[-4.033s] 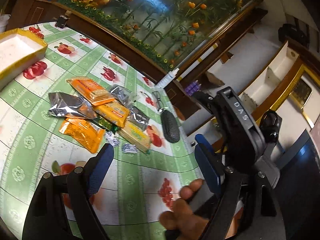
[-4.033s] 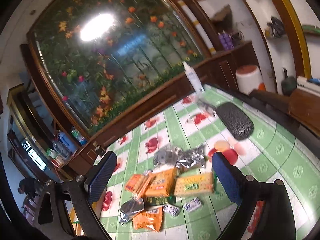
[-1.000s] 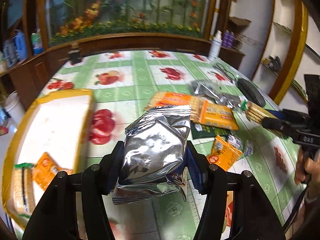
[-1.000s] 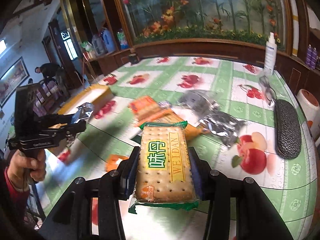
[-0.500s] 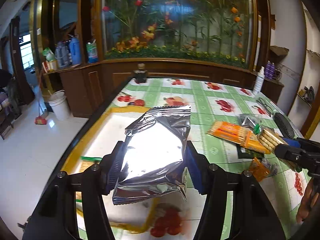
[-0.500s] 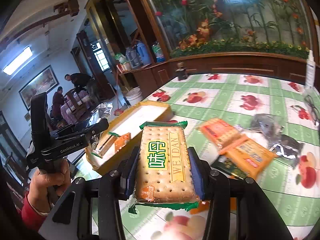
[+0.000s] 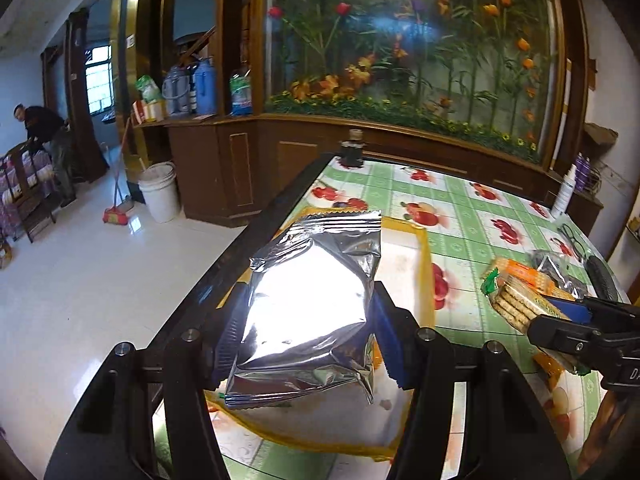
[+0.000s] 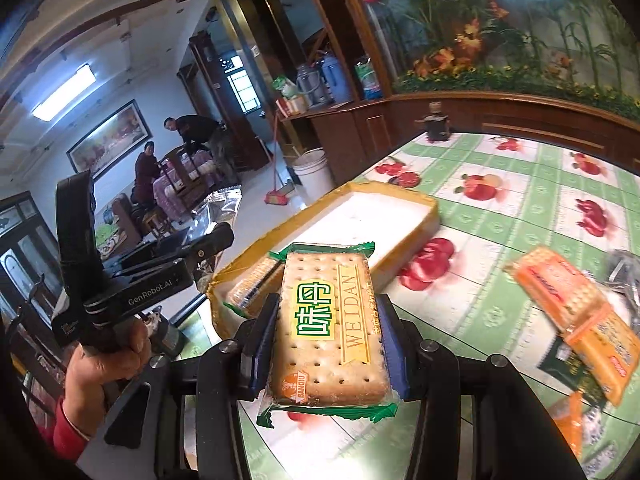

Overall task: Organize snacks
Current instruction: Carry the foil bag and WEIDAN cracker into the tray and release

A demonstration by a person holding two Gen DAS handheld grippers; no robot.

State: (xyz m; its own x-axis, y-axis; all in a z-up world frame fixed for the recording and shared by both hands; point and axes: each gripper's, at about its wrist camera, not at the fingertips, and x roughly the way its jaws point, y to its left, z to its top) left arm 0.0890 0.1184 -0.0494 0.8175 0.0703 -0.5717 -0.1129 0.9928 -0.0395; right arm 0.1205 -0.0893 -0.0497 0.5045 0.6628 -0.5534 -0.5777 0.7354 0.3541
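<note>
Both claws have swung from the loose snack pile toward the shallow yellow-rimmed white tray (image 8: 404, 194). Left claw (image 7: 306, 316) is clenched on one crinkled silver foil pouch (image 7: 312, 300), hanging over the tray with the rim showing lower centre. Right claw (image 8: 326, 344) grasps one clear-wrapped green-edged biscuit pack (image 8: 328, 328), long axis pointing up-frame; the tray lies just beyond it, upper centre. Left is nearer. One biscuit pack (image 8: 250, 290) visibly lies inside; two orange packs (image 8: 576, 304) remain on the green fruit-print desk (image 8: 500, 184).

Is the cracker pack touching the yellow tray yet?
Apart. The right wrist view shows the cracker pack held up in the right gripper, with tablecloth below, short of the yellow tray.
</note>
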